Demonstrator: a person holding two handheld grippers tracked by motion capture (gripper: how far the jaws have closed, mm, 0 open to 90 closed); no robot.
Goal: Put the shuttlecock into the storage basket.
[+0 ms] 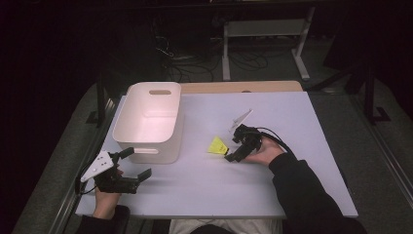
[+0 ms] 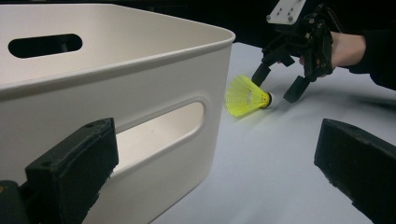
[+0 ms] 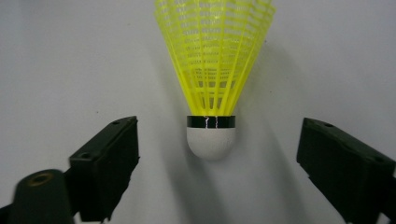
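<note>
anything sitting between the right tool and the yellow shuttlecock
Nothing visible does. The right tool is open, with the yellow plastic shuttlecock lying on bare pale table, its white rounded cap between the jaws and a gap on each side.

The pale bench [image 1: 292, 146] carries a white plastic bin [image 1: 148, 122] near its left edge and a yellow shuttlecock [image 1: 217, 146] lying on its side mid-bench.

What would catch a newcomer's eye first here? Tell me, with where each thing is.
The bright yellow shuttlecock lies on the pale table, its white cork end between the open jaws of the right claw, untouched. A large white bin stands at the table's left, with the left claw open beside it.
</note>
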